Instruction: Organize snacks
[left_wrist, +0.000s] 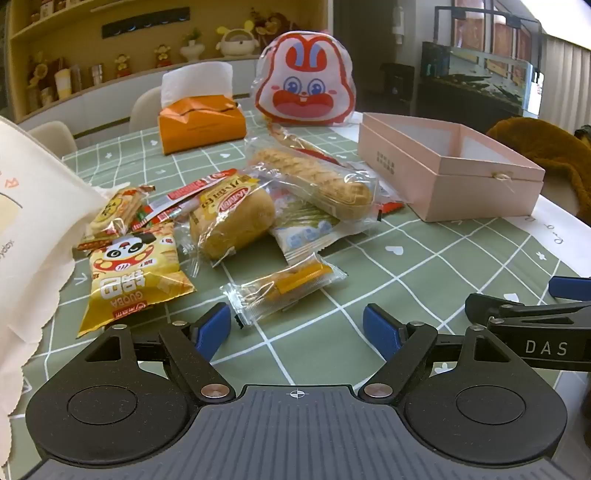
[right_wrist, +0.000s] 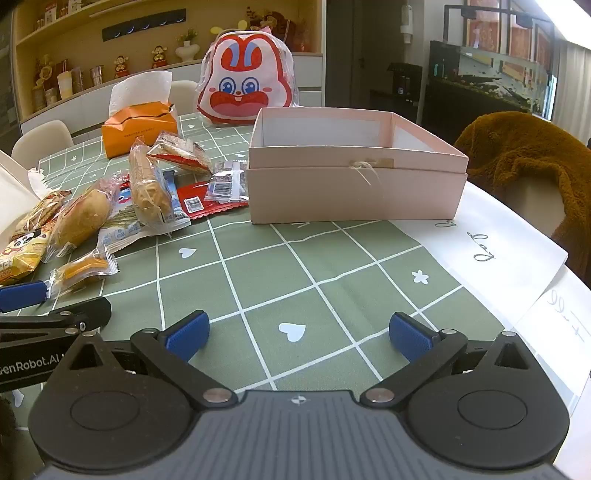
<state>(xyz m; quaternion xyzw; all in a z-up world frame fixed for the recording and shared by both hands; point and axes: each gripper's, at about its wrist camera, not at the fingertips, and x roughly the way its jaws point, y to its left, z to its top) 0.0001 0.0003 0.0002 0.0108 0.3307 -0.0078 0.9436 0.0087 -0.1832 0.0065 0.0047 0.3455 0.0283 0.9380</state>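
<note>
Pink box (right_wrist: 354, 184) sits far right, looks empty. Both my left gripper (left_wrist: 297, 328) and right gripper (right_wrist: 299, 332) are spread, holding nothing. I'd pinch the near wafer pack (left_wrist: 282, 286) mid-body, not the crinkly seal.

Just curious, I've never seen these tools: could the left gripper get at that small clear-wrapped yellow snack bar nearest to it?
Probably yes. The left gripper is open, and the small clear-wrapped yellow snack bar lies just beyond its fingertips on the green checked tablecloth, with nothing between.
</note>
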